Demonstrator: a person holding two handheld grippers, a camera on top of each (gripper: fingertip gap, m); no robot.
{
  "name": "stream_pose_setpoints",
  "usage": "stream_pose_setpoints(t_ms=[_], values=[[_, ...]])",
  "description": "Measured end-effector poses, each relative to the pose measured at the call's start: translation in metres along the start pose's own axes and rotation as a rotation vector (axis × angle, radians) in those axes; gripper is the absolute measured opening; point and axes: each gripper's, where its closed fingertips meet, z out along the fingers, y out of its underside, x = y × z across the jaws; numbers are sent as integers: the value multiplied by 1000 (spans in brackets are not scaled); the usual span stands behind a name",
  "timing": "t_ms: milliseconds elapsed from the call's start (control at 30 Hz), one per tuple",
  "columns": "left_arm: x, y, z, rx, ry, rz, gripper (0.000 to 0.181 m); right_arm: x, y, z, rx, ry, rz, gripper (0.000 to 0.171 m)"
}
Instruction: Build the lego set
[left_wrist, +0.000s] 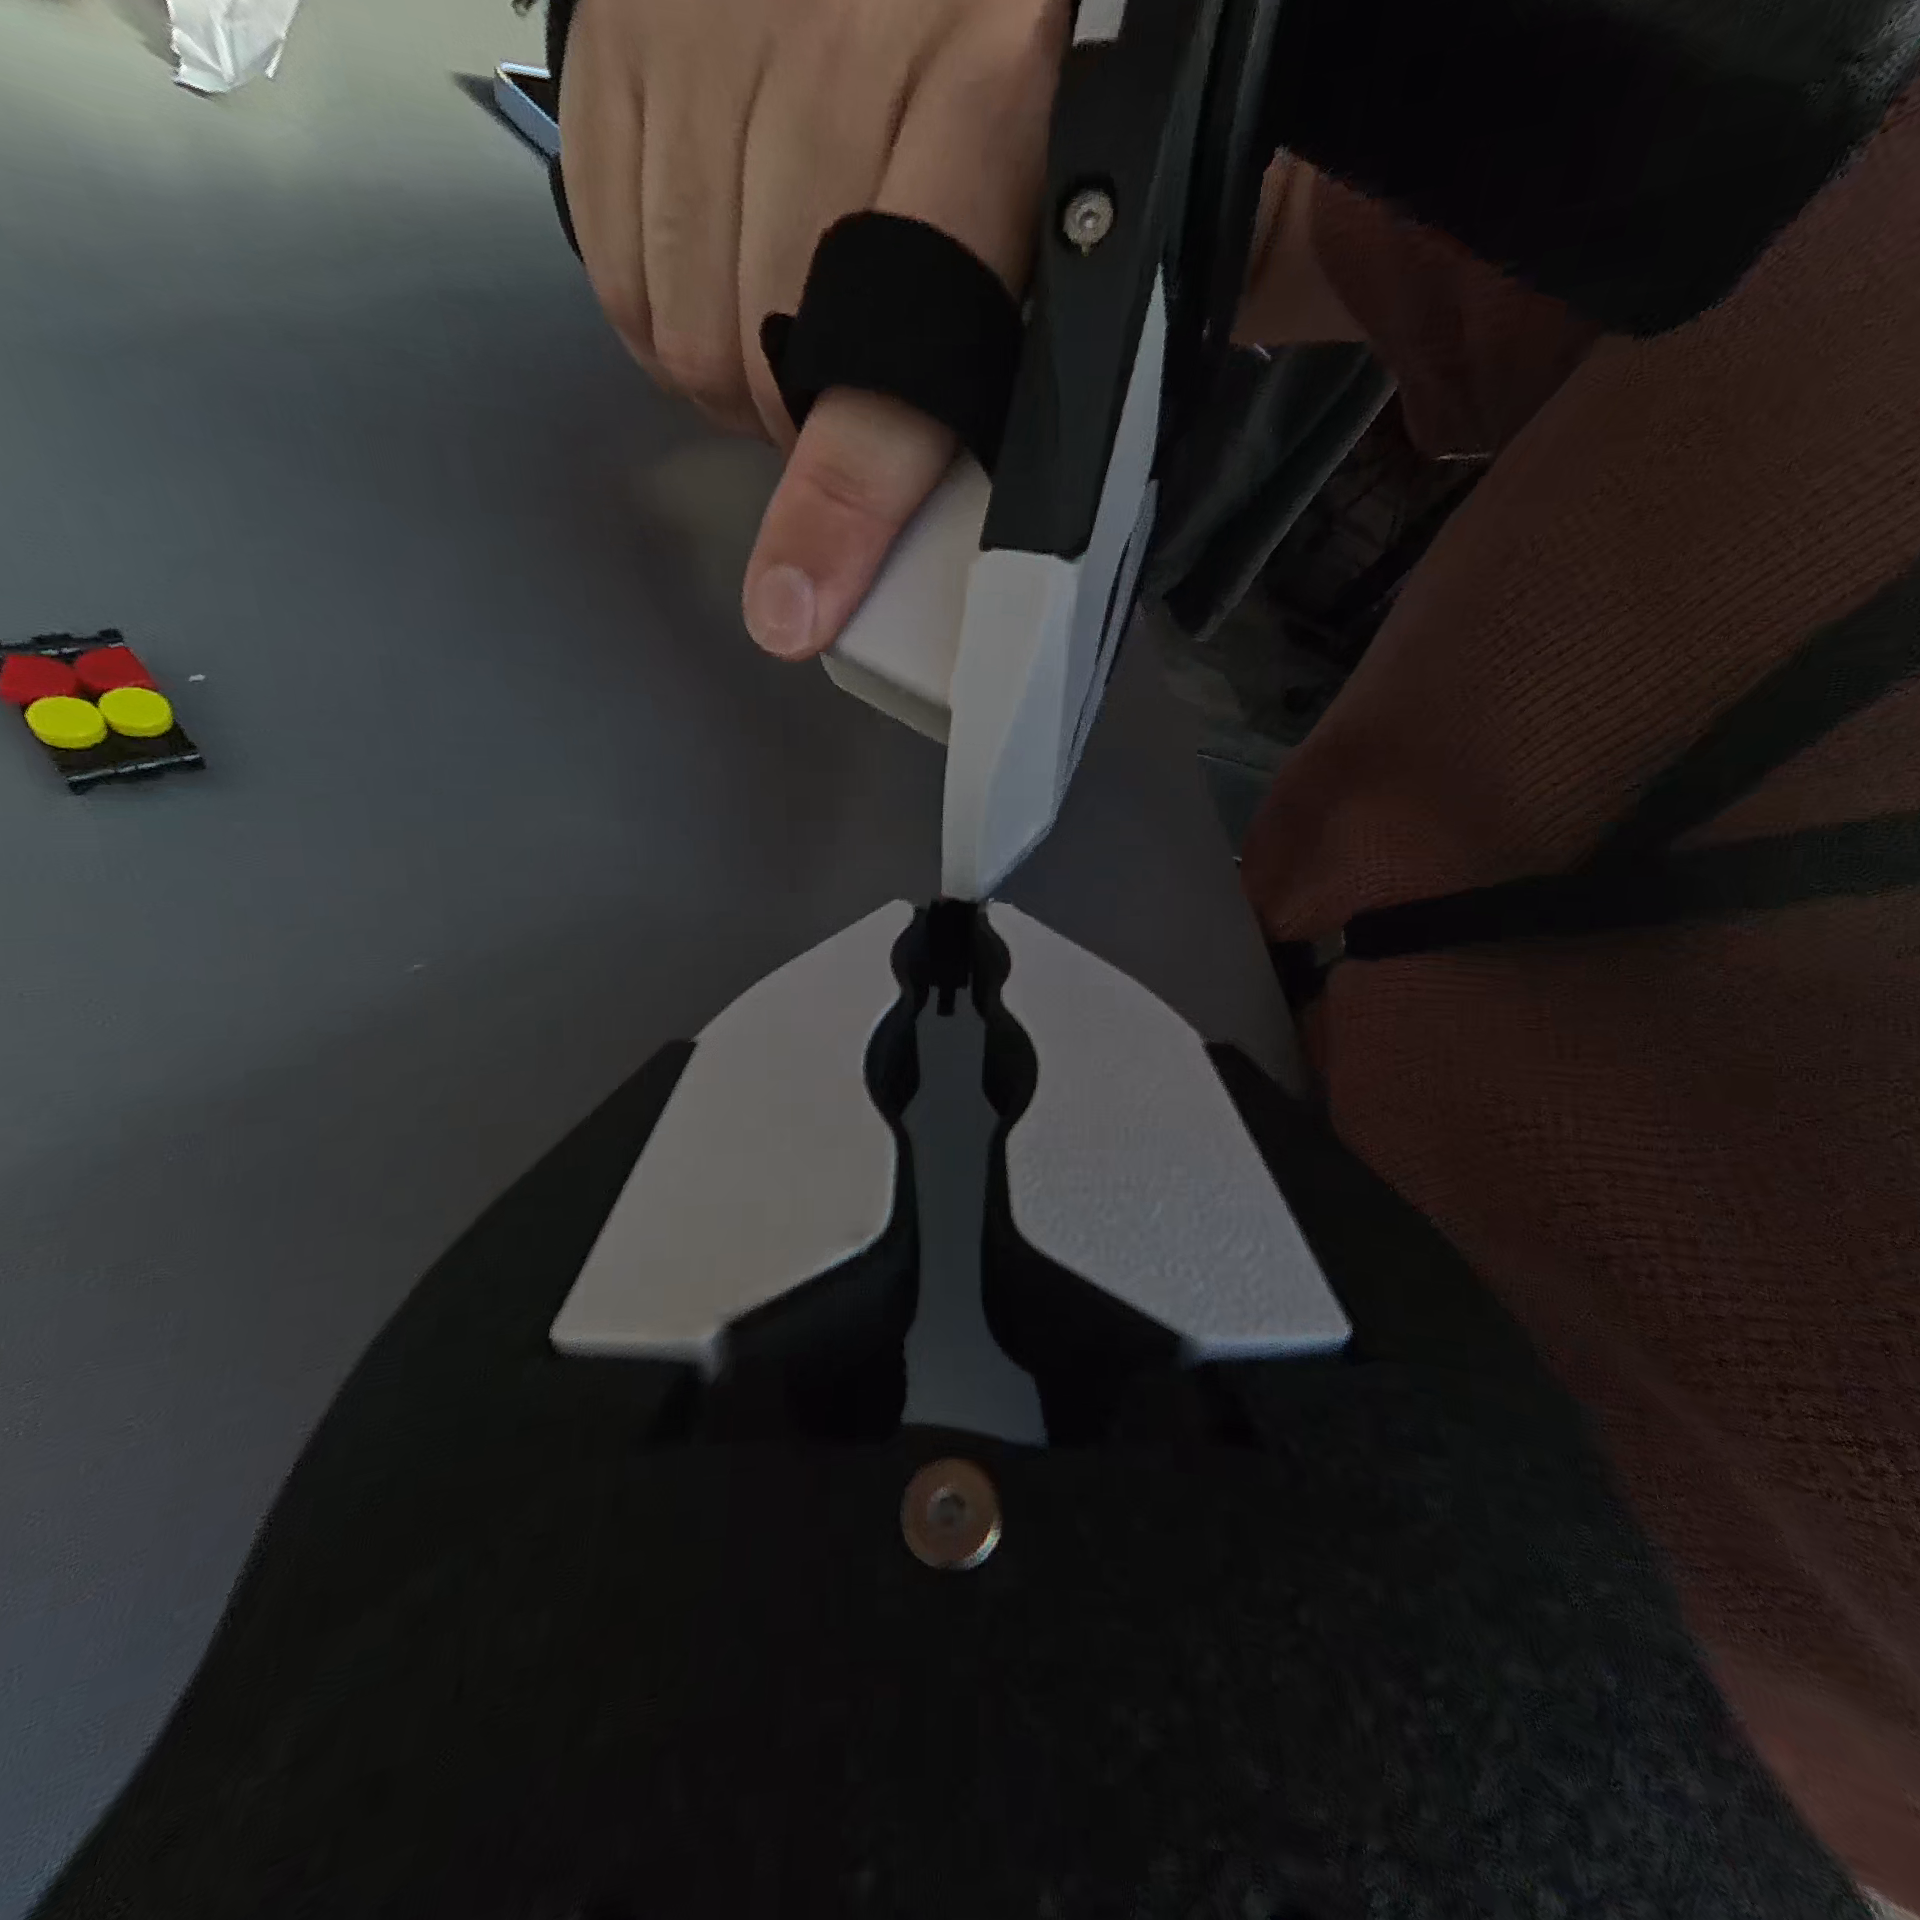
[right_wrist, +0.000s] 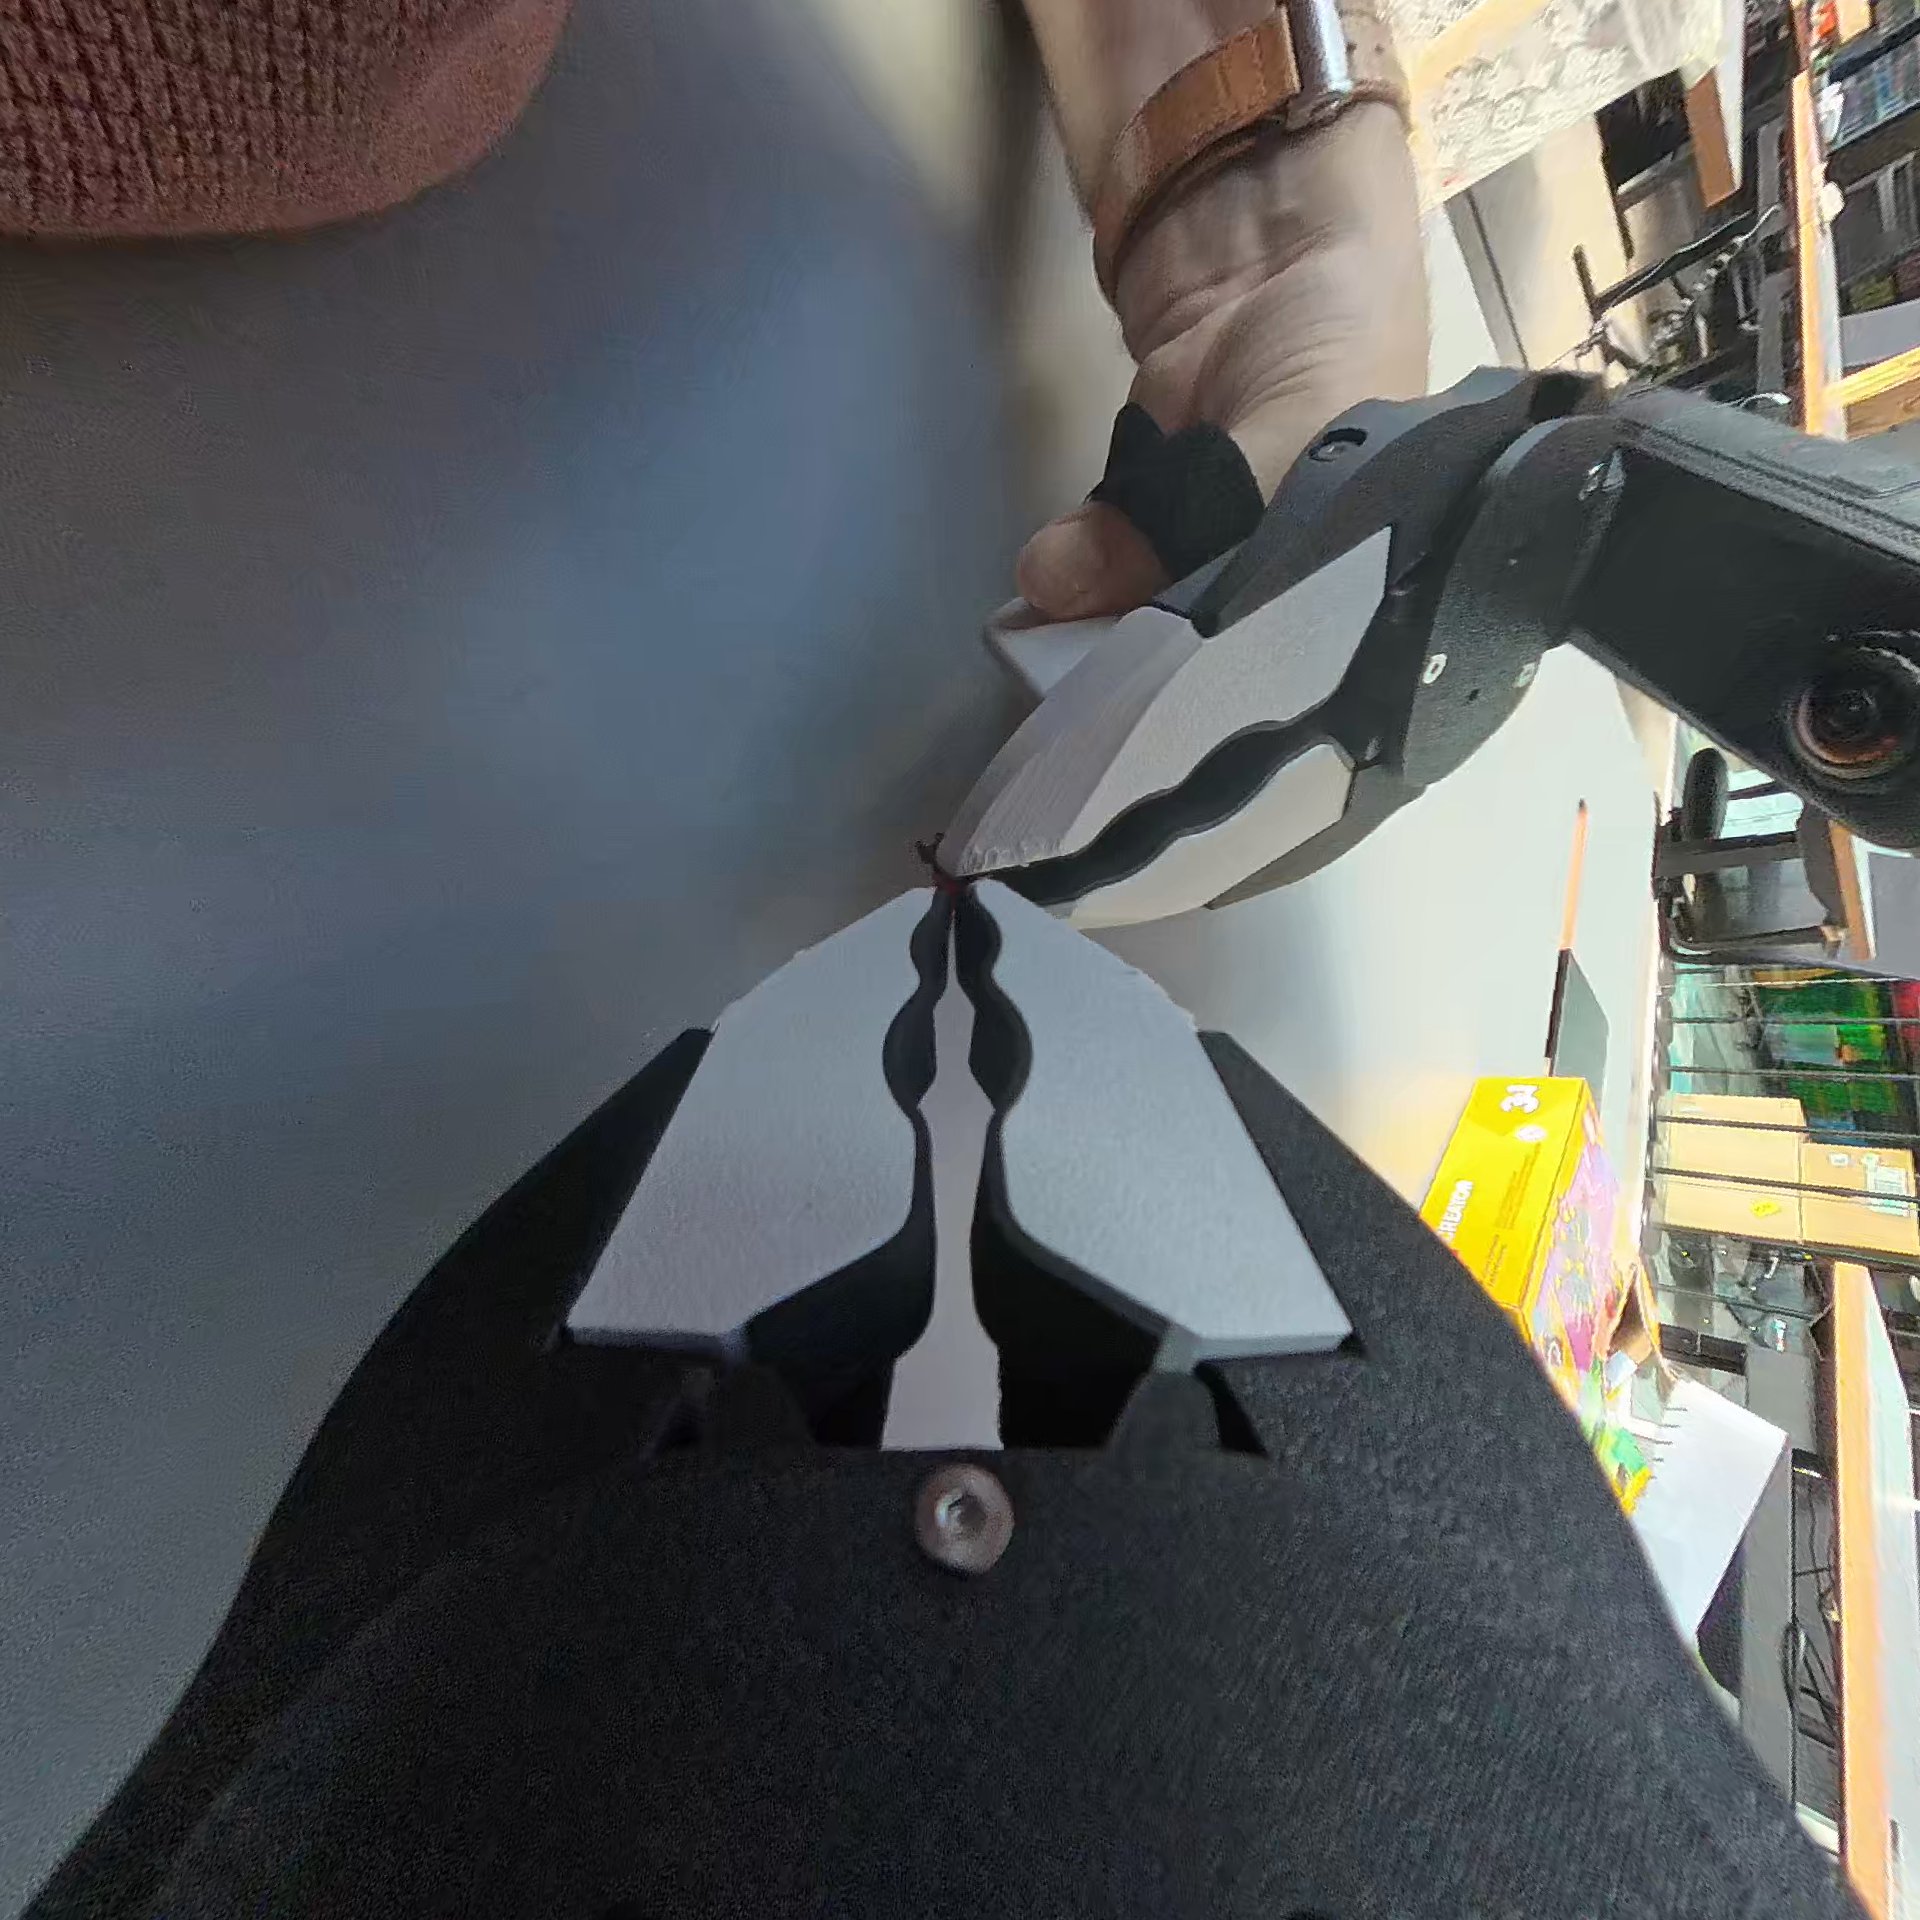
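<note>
A small black piece (left_wrist: 948, 951) sits pinched between the tips of the left tongs (left_wrist: 950, 920), held up off the grey surface (left_wrist: 364, 1039); its shape is too small to make out beyond a short stub sticking back between the fingers. The right tongs (left_wrist: 971, 883) come in from the far side, point down, and their tips meet the left tips right at that piece. In the right wrist view the right tongs (right_wrist: 948, 896) are nearly closed on a tiny dark red bit (right_wrist: 938, 864) at their very tips, and the left tongs (right_wrist: 982, 868) reach in from the right with their tips touching the same spot; whether the red bit and the black piece are joined cannot be told. A hand (left_wrist: 790, 239) with a black strap around one finger holds the right tongs, and another hand (right_wrist: 1247, 343) with a tan wrist strap holds the left ones. Far off to the left on the surface lies a black plate (left_wrist: 104, 717) carrying two red and two yellow round tiles, well apart from the tongs. A white crumpled bag (left_wrist: 223, 42) lies at the far left edge. A rust-brown knitted sleeve (left_wrist: 1610, 935) fills the right side. Beyond the surface in the right wrist view stands a yellow box (right_wrist: 1527, 1195)
</note>
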Motion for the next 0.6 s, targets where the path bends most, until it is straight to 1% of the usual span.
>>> stream_pose_setpoints(t_ms=[67, 100, 133, 167, 200, 267, 333, 433, 600], values=[[-3, -16, -8, 119, -8, -5, 7, -29, 19, 11, -118, -115, -92, 0], [-8, -14, -9, 103, -32, -11, 7, -36, 17, 16, -97, -96, -113, 0], [-11, -6, -8, 40, -62, 20, 7, -33, 17, 14, -100, -79, -97, 0], [-15, -3, -8, 12, -106, 54, 7, -28, 23, 11, -123, -79, -58, 0], [-16, -4, -8, 20, -120, 65, 7, -24, 26, 7, -116, -71, -28, 0], [-18, -2, -9, -3, -126, 83, 7, -9, 16, -2, -43, 2, 32, 0], [-18, 0, -7, -29, -139, 120, 7, 12, 6, -9, 17, 101, 43, 0], [-16, 4, -3, -62, -139, 156, 7, 10, 11, 0, -15, 87, 5, 6], [-18, 7, -2, -83, -150, 155, 7, 1, 10, 6, -15, 43, -34, 0]])
